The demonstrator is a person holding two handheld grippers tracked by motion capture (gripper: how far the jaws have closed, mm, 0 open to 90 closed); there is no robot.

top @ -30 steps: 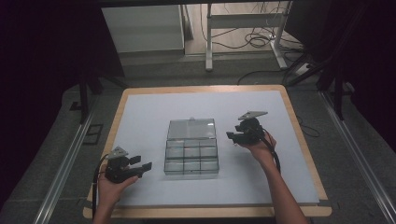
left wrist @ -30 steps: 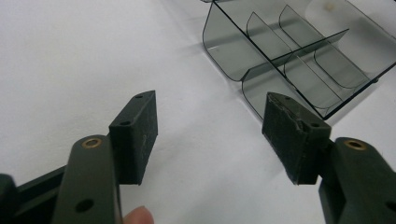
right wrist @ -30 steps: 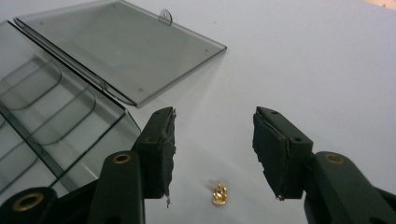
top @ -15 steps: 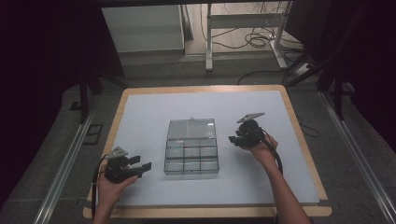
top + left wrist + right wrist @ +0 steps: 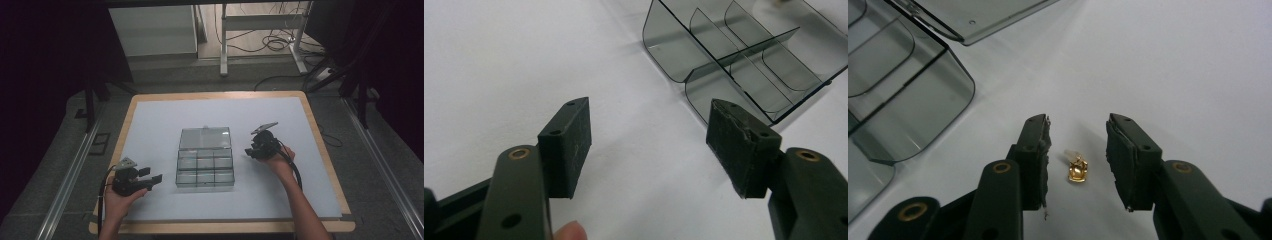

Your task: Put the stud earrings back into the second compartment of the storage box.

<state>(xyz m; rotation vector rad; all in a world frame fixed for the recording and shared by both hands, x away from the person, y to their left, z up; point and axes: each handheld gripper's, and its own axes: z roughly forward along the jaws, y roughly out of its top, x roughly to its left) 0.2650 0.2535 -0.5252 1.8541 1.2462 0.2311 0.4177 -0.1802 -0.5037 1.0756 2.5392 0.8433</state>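
Note:
A clear smoky plastic organizer box (image 5: 205, 159) with several compartments lies mid-table, its lid (image 5: 205, 137) folded open to the far side. My right gripper (image 5: 251, 151) sits just right of the box; its jaws have just been closing and still stand apart. In the right gripper view a small gold-coloured piece (image 5: 1077, 169) lies on the white surface between the pads (image 5: 1038, 160), untouched by either. My left gripper (image 5: 155, 178) rests near the front left, open, pointing at the box's near corner (image 5: 684, 70), with nothing between its jaws.
The white mat (image 5: 150, 125) covers a wood-edged table (image 5: 320, 135). Metal rails (image 5: 70, 170) run along both sides. A desk frame and cables (image 5: 270, 40) stand on the floor beyond the far edge.
The right gripper's jaws have narrowed. The right hand has barely shifted beside the box. The left hand has stayed in place.

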